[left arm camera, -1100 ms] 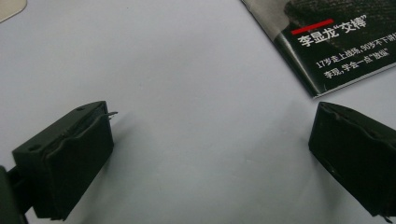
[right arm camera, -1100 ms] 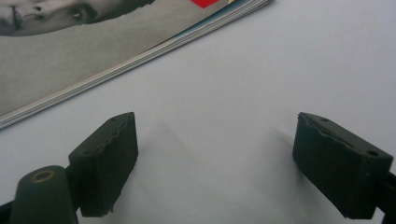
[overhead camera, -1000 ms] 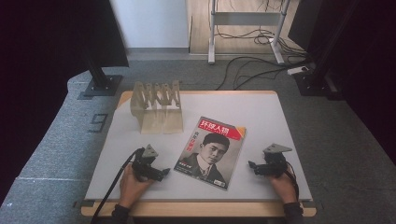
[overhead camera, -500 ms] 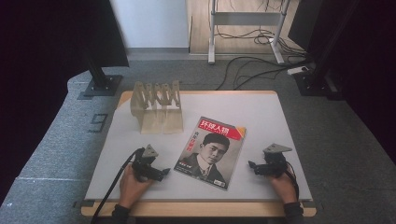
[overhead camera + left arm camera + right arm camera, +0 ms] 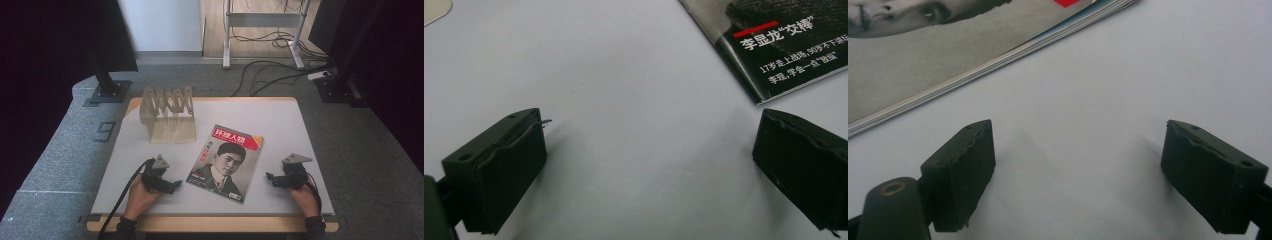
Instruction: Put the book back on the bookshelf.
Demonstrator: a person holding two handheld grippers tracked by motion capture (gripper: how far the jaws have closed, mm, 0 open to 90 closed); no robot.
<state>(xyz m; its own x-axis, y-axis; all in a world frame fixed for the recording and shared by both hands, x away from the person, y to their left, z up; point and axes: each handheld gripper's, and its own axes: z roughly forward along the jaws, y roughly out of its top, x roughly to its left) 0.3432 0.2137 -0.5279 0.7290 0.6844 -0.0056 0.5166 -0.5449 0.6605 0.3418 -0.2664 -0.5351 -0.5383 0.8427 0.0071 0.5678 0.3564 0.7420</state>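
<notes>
A magazine (image 5: 226,161) with a portrait and a red title bar lies flat on the white table (image 5: 280,120), slightly turned. My left gripper (image 5: 176,186) rests on the table just left of the magazine's near corner, jaws wide apart with nothing between them. In the left gripper view, that gripper (image 5: 649,150) has bare table between its jaws and the magazine's corner (image 5: 784,55) lies ahead at upper right. My right gripper (image 5: 269,178) sits to the right of the magazine, open and empty. The right gripper view has the gripper (image 5: 1078,165) facing the magazine's page edge (image 5: 998,55).
A wooden rack (image 5: 168,113) with several upright slots stands at the back left of the table. Stand bases (image 5: 107,92) and cables (image 5: 270,70) lie on the floor beyond the table's far edge.
</notes>
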